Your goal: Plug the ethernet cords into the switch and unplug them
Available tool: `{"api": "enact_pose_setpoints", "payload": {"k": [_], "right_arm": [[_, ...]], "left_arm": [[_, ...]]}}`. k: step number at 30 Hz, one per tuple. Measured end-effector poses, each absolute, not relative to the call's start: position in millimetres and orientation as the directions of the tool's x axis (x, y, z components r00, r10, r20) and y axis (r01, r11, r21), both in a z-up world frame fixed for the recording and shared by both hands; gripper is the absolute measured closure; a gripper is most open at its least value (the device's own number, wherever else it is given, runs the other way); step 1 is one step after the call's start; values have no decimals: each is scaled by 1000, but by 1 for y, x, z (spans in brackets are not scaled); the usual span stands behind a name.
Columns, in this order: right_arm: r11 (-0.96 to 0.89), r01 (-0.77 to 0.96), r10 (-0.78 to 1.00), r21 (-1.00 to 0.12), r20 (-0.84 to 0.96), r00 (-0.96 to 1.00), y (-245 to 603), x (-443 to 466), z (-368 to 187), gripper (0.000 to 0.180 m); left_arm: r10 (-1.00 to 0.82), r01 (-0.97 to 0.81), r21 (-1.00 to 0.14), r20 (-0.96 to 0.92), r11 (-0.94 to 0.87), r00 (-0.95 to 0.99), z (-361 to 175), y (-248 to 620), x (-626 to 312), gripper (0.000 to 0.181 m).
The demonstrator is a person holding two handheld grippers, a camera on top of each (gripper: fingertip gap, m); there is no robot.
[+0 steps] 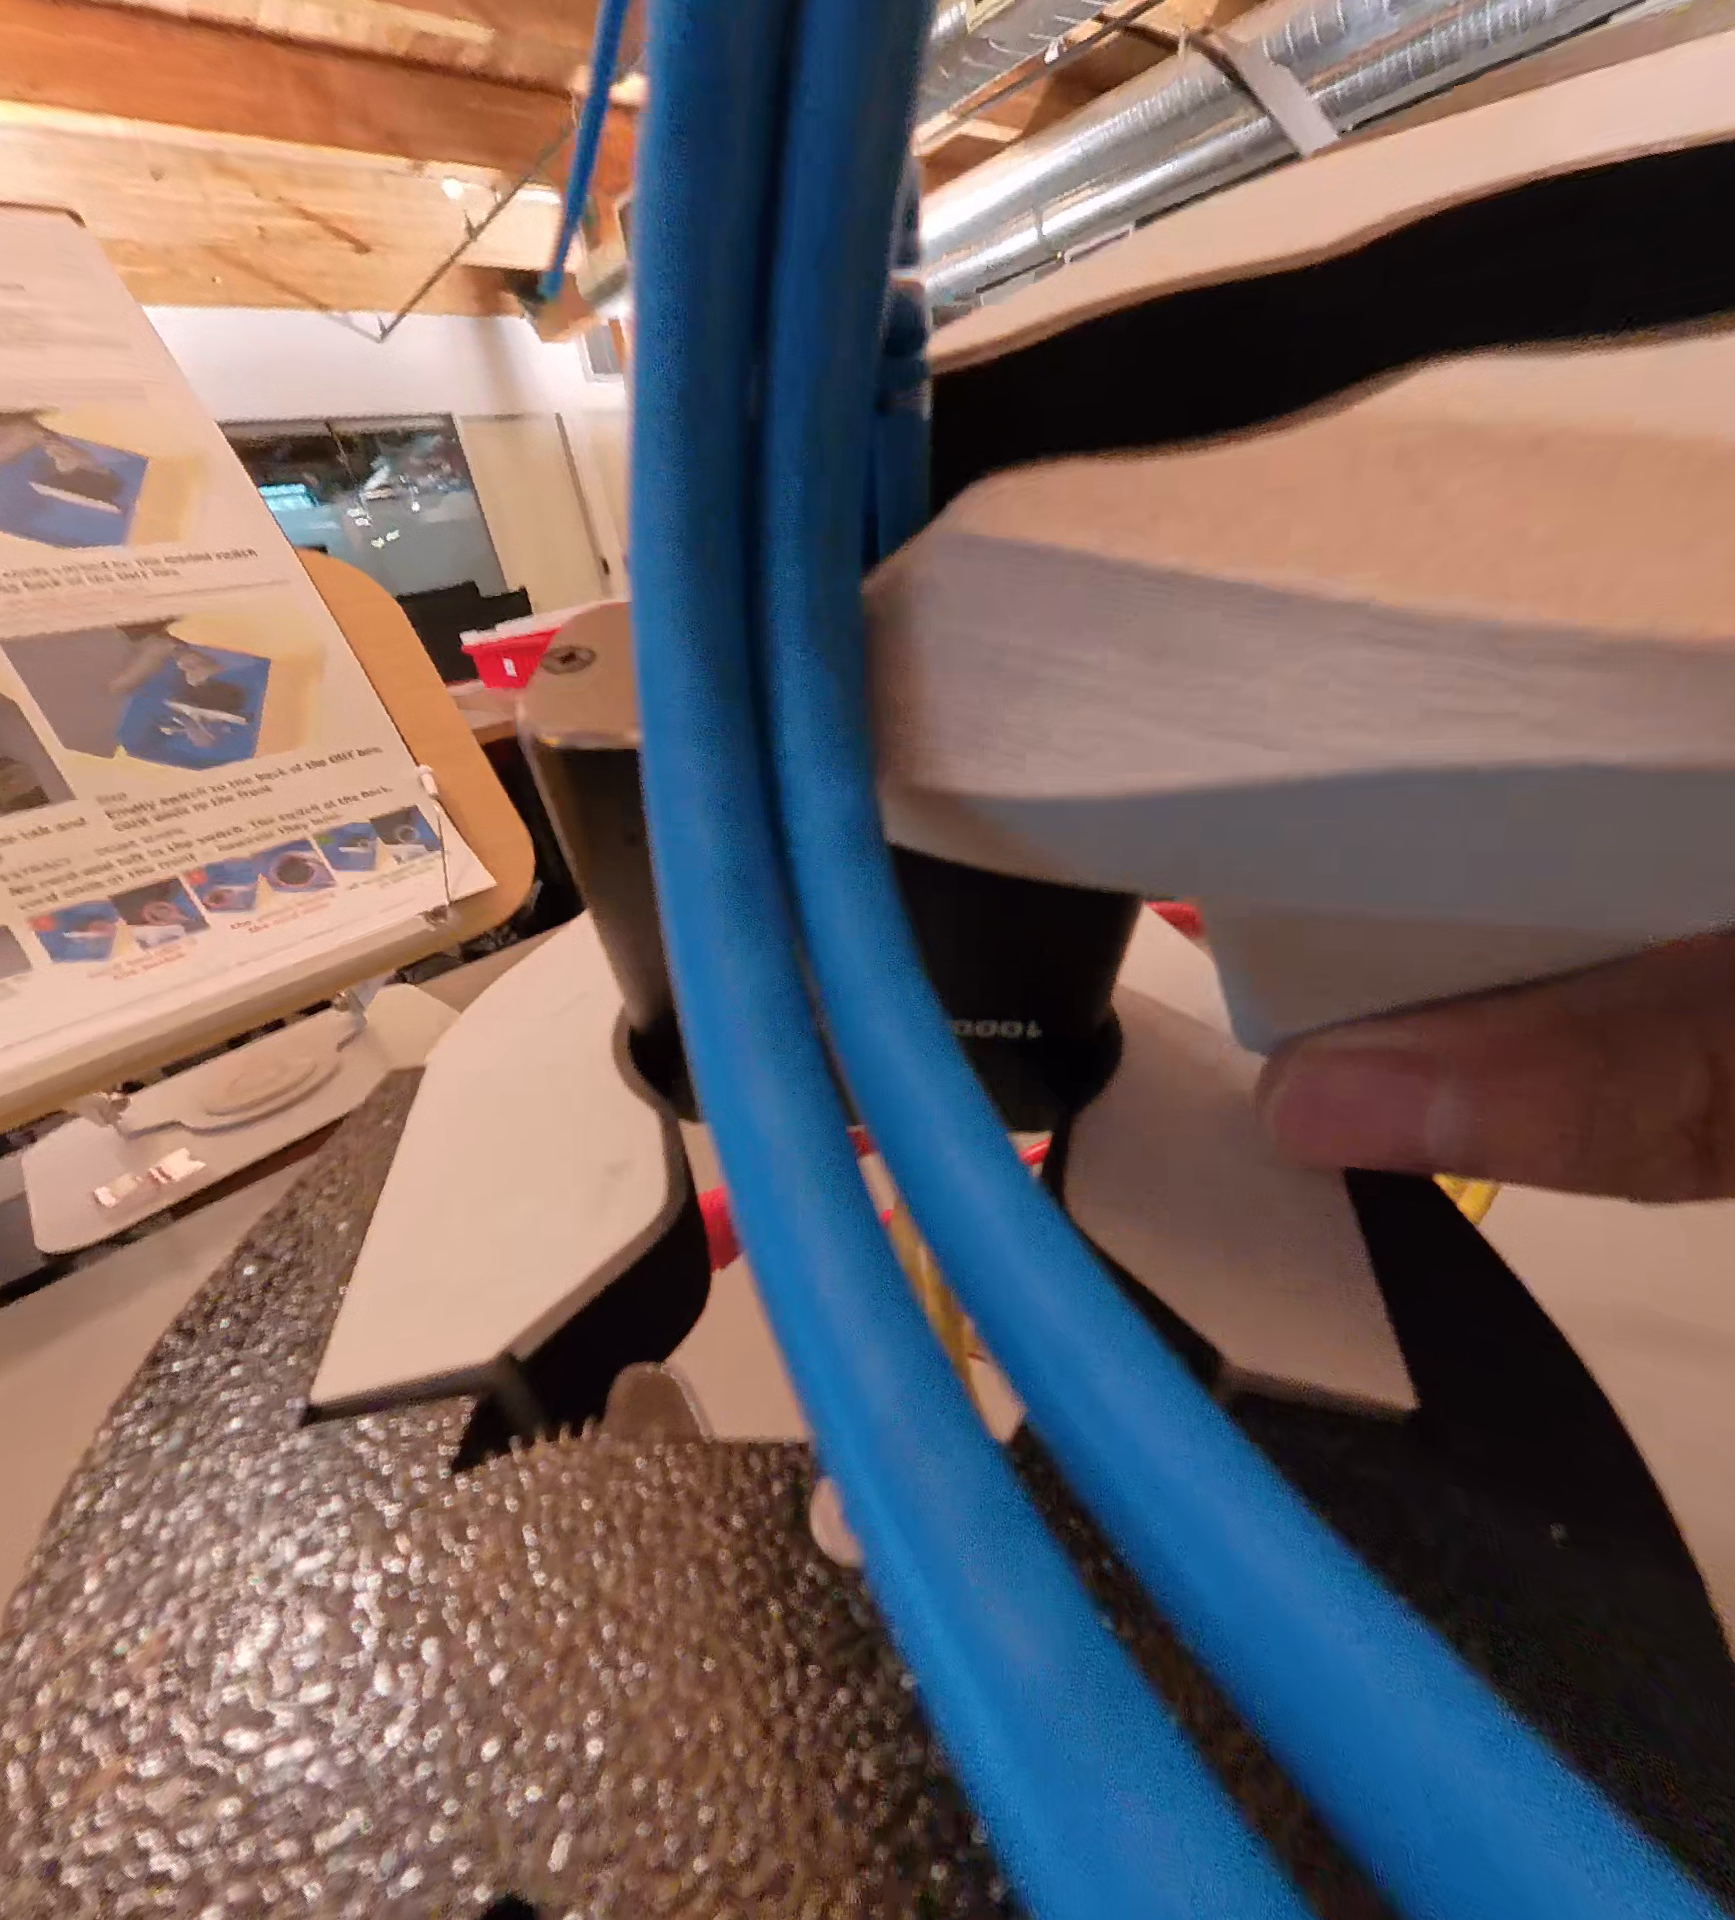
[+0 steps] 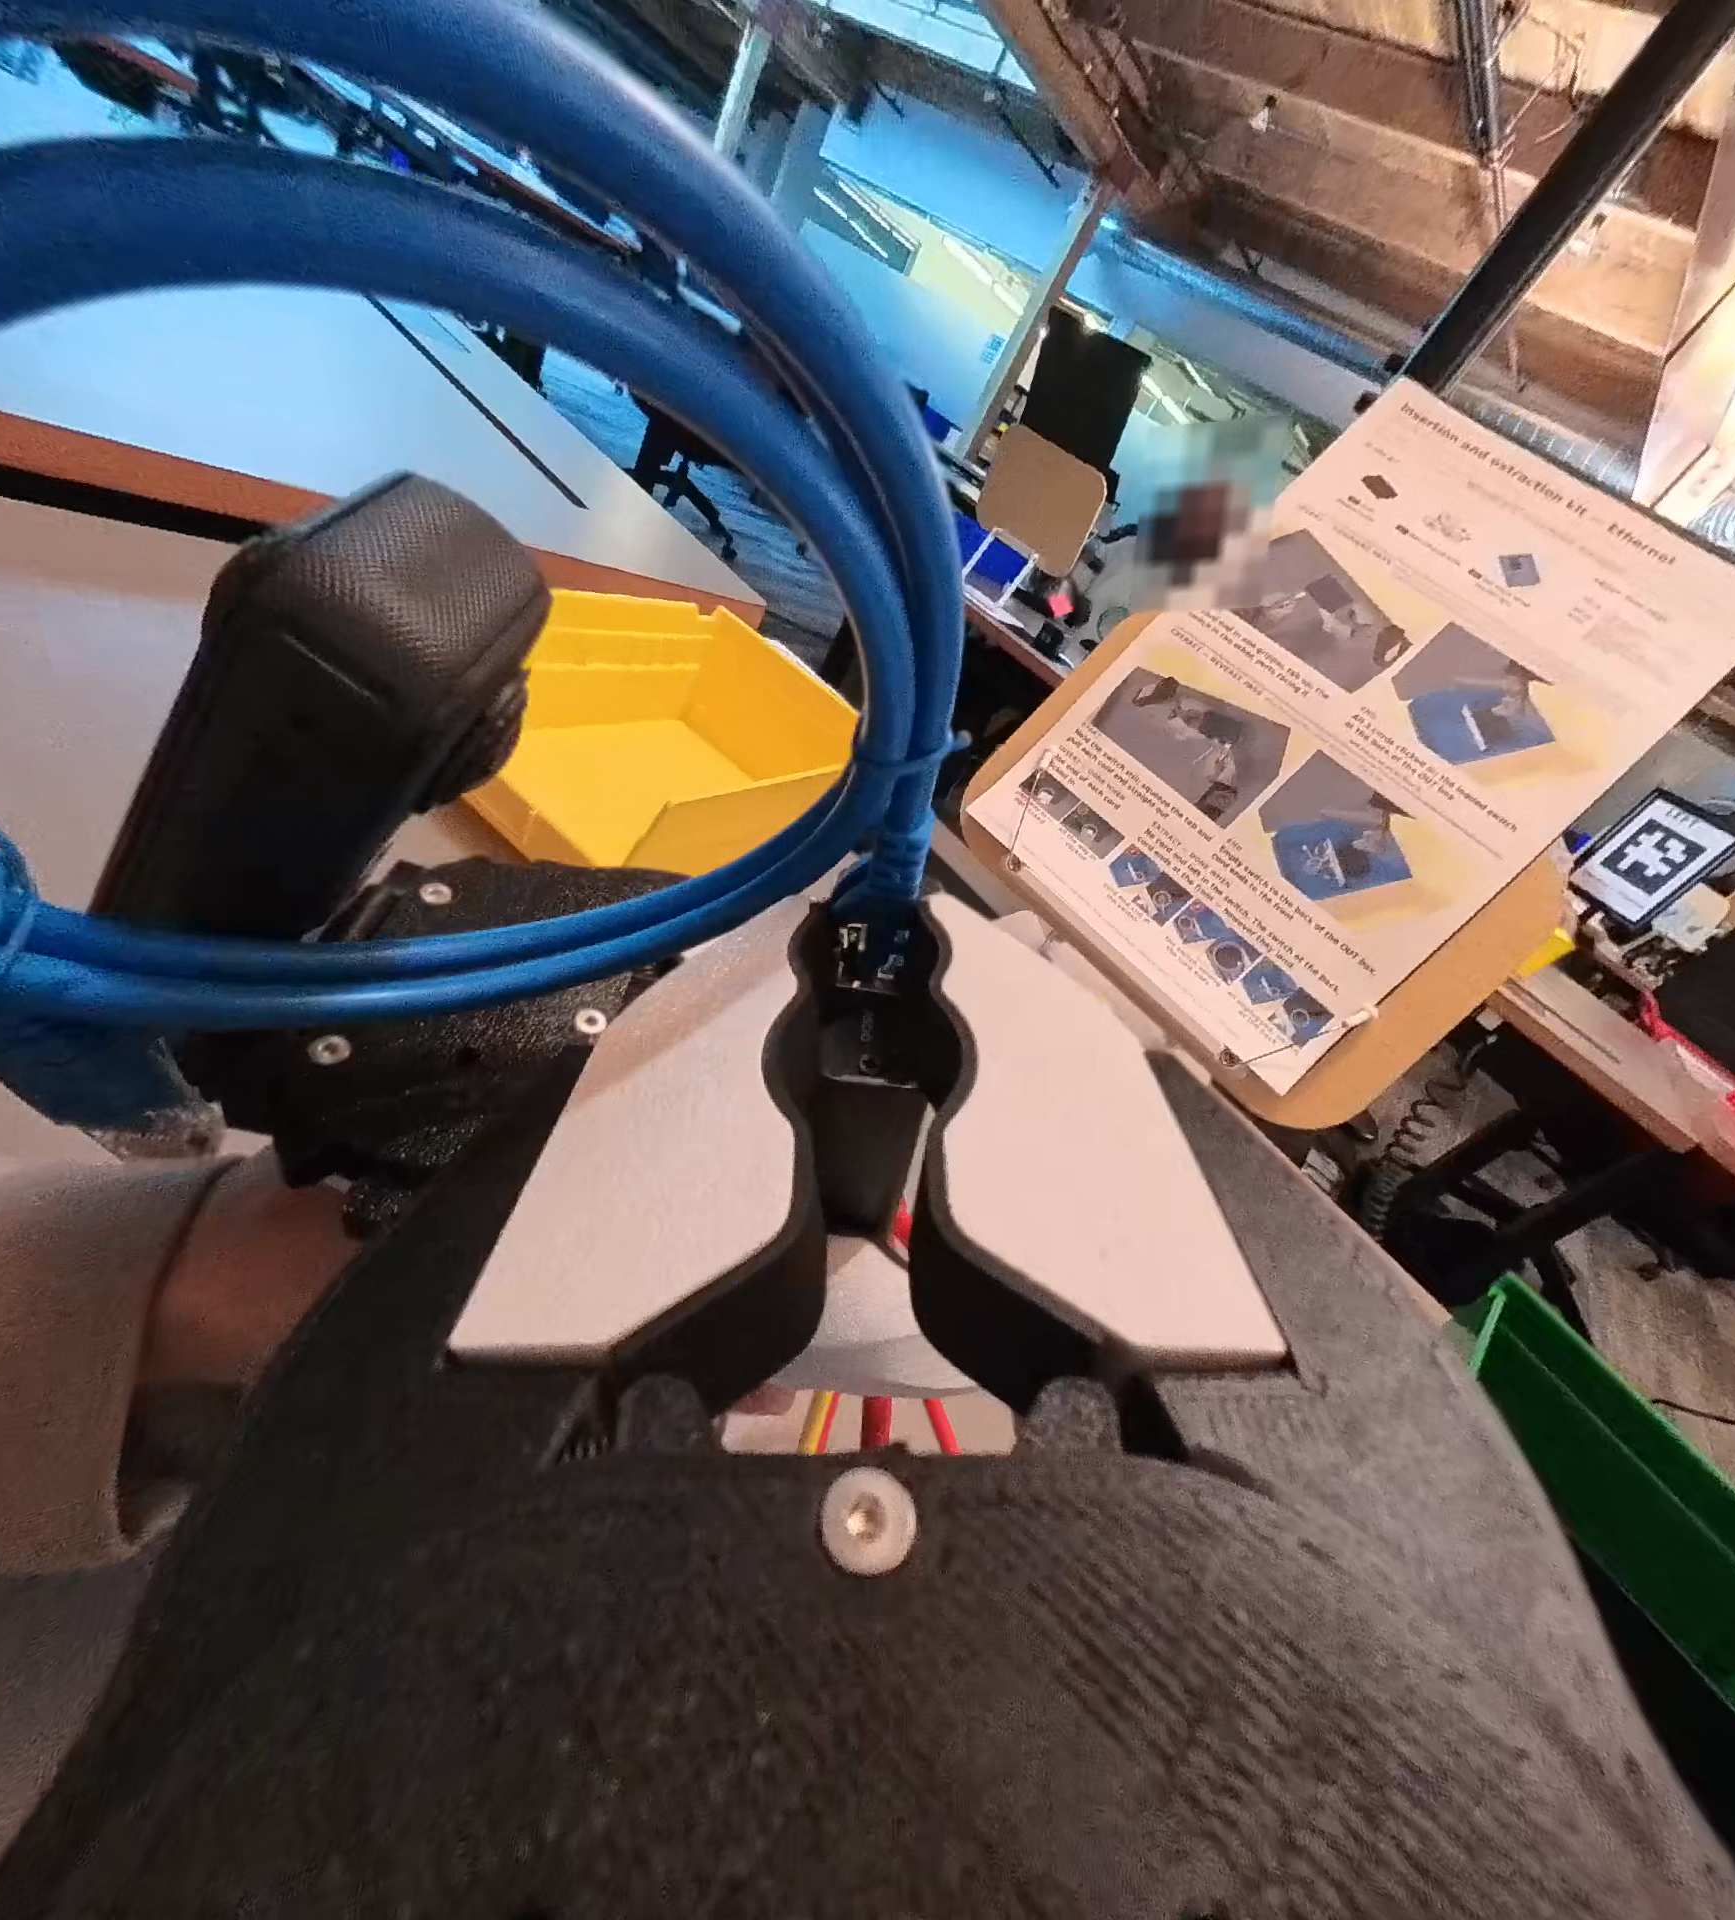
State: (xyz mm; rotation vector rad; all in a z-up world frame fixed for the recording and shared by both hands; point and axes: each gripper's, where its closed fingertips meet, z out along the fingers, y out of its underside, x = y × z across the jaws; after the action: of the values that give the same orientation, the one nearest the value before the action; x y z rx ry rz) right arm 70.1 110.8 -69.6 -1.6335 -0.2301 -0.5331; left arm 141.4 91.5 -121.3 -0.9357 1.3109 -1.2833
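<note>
My right gripper (image 2: 868, 935) is shut on a small black switch (image 2: 863, 1049) and holds it up. A blue ethernet cord (image 2: 873, 582), coiled and tied, has its plug (image 2: 894, 862) in the switch's far end. In the left wrist view the cord (image 1: 738, 727) hangs across the front, and the plug (image 1: 899, 343) shows at the top. My left gripper (image 1: 873, 1049) is open, its fingers wide apart on either side of the switch's near end (image 1: 1019, 956). The right gripper's white fingers (image 1: 1362, 665) reach in from the right, with a thumb below them. The left gripper's black body (image 2: 406, 997) shows at the left.
A yellow bin (image 2: 676, 758) stands on the table behind. An instruction sheet on a stand (image 2: 1362, 727) is at the right; it also shows in the left wrist view (image 1: 115, 675). A green bin (image 2: 1673, 1507) is at the lower right. Red and yellow cords (image 2: 873, 1423) lie below. About 8 centimetres separates my left fingertips from my right.
</note>
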Motion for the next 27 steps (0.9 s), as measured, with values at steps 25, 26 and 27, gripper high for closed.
{"api": "enact_pose_setpoints", "payload": {"k": [25, 26, 27], "right_arm": [[-209, 560, -139, -802, 591, 795, 109, 71, -79, 164], [-217, 582, -137, -784, 615, 777, 109, 72, -80, 163], [-224, 591, -132, -775, 625, 770, 109, 72, -81, 164]], "left_arm": [[-955, 137, -962, -256, 236, -152, -121, 91, 139, 100], [-955, 135, -963, -252, 232, -158, -122, 90, 140, 100], [-954, 133, -965, -248, 227, -168, -123, 89, 141, 101]]}}
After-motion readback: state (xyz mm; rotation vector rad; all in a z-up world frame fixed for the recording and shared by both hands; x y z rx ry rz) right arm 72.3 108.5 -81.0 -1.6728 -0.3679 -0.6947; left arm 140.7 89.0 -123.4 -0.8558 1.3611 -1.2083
